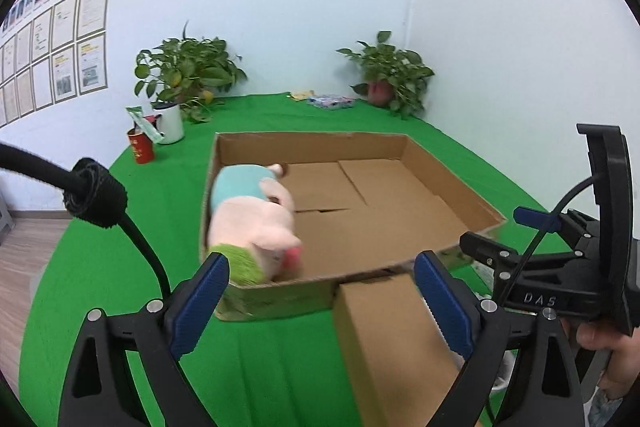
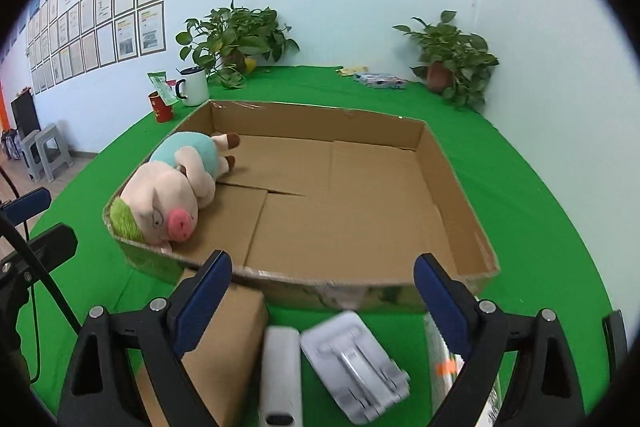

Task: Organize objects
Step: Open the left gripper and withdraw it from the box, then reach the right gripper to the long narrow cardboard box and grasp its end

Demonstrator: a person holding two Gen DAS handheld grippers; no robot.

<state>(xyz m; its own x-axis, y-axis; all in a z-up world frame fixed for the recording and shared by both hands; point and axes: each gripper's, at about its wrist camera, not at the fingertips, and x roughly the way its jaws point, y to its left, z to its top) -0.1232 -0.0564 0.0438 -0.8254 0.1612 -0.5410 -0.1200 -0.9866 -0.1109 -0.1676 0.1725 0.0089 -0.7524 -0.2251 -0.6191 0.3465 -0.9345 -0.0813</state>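
a plush pig (image 2: 172,191) lies against the left wall of a shallow cardboard tray (image 2: 452,195) on the green counter (image 2: 540,187); most of the tray floor is bare. both the left gripper (image 1: 320,291) and right gripper (image 2: 322,291) hover before its near edge, fingers spread, holding nothing.

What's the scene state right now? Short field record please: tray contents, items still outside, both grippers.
tray: open cardboard tray on green cloth
in tray: plush pig, lying along the left wall
outside, near side: small cardboard box, white cylinder, grey-white folding stand
left gripper: open, nothing between the fingers
right gripper: open, nothing between the fingers
far edge: two potted plants, white mug, red cup
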